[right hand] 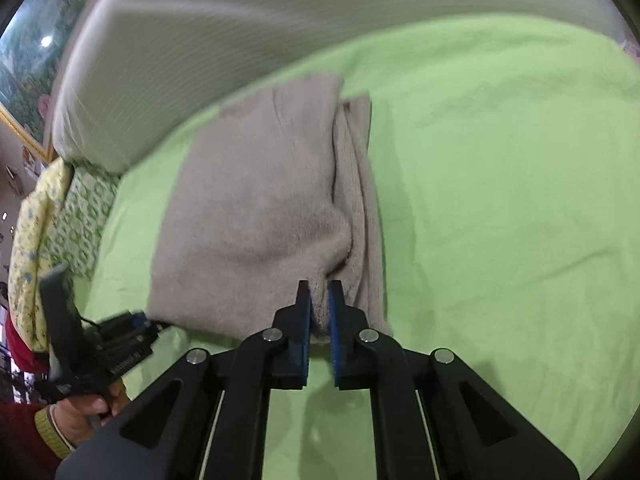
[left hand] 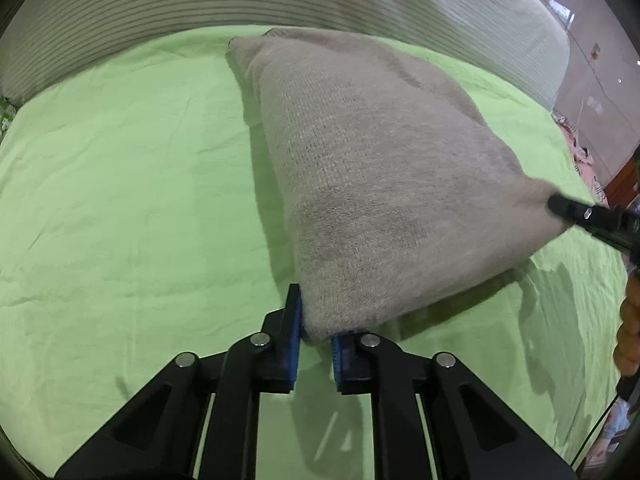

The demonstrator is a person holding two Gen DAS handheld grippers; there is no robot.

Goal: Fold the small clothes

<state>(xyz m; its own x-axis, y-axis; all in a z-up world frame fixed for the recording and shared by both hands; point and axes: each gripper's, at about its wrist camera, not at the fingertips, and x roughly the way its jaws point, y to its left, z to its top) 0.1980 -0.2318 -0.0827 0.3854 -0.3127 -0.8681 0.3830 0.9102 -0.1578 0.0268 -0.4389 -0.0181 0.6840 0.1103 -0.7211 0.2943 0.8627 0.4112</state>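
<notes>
Both grippers angle downward — left gripper [left hand: 316, 320] and right gripper [right hand: 319, 308] jaws each pinch the grey knit [left hand: 372, 168].

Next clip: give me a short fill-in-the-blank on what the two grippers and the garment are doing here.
1. The grey knit garment lies on a ____ sheet.
2. The left gripper is shut on a ____ of the garment.
3. The right gripper is ____ on the garment too.

Missing words: green; corner; shut
</notes>
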